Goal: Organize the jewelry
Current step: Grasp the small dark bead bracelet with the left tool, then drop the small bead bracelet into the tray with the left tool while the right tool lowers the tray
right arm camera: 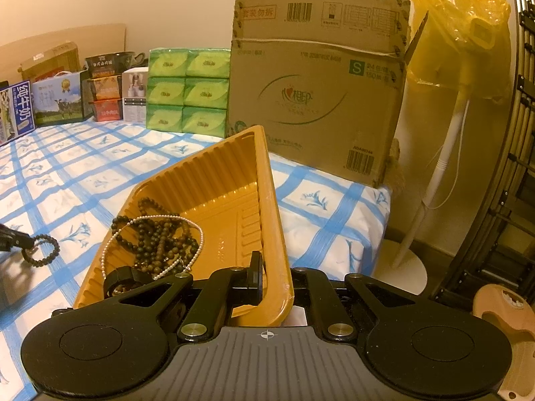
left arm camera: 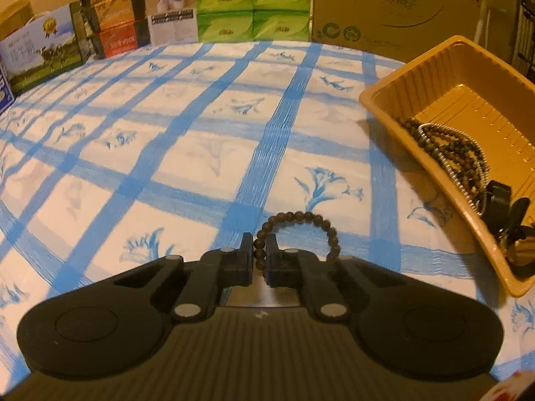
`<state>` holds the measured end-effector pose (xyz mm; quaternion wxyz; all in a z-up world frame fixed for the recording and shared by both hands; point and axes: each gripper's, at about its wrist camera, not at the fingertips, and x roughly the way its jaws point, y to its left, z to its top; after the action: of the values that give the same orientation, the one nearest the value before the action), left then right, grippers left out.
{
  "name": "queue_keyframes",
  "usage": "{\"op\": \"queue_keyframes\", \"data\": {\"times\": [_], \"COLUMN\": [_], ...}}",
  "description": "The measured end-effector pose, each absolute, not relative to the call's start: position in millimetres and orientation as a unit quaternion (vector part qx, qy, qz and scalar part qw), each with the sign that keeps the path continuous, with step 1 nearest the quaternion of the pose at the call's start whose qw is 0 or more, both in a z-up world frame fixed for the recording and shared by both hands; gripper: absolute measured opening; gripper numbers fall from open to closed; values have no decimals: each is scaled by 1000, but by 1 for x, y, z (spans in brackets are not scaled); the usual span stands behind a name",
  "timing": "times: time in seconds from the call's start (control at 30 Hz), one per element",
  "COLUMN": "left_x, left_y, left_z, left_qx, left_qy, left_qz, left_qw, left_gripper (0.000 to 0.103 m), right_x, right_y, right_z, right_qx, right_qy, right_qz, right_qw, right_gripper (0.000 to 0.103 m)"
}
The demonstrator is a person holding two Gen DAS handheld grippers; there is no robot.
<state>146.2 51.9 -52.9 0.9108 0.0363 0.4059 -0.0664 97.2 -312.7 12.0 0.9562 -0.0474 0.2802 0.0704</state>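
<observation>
Dark bead bracelet is lying on the blue-checked cloth of the table, one single loop, and the left tongs are clamping onto its near side, beads pinched between the two pads. Step in hand, as I read it: picking up the last loose piece. No other jewelry is showing on the cloth.

Orange tray is sitting just to the right of the bracelet, tipped up on one side. The right tongs are clenching its near rim, one finger inside the wall, the other hidden behind it. Inside the tray a tangle is piling up at the low end: one thin pearl-white strand and several dark bead strands, too knotted to count exactly, plus a black clip-like item I can't identify.

Next move probably calls for lifting the bracelet clear of the cloth, carrying it right over the tray wall and releasing it onto the pile, with the right side holding the tray steady.

Behind: one big cardboard carton, one six-pack of green tissue packs, a row of smaller boxes.
</observation>
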Motion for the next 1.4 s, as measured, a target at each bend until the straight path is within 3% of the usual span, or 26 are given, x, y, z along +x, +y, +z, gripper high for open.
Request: {"op": "queue_keyframes", "data": {"times": [0.6, 0.93, 1.27, 1.4], "left_x": [154, 180, 188, 182], "left_y": [-30, -103, -122, -110], "left_z": [57, 45, 9, 14], "left_qx": [66, 67, 100, 82], "left_qy": [321, 335, 370, 366], "left_qz": [-206, -267, -261, -244], "left_qw": [922, 901, 886, 894], "left_gripper": [6, 6, 6, 22], "right_x": [105, 114, 116, 115], "right_y": [-334, -366, -384, -388], "right_z": [3, -14, -25, -27], "right_qx": [10, 78, 130, 141], "right_qy": [286, 305, 315, 316], "right_qz": [85, 95, 99, 99], "right_qw": [954, 944, 935, 933], "right_gripper": [6, 6, 6, 7]}}
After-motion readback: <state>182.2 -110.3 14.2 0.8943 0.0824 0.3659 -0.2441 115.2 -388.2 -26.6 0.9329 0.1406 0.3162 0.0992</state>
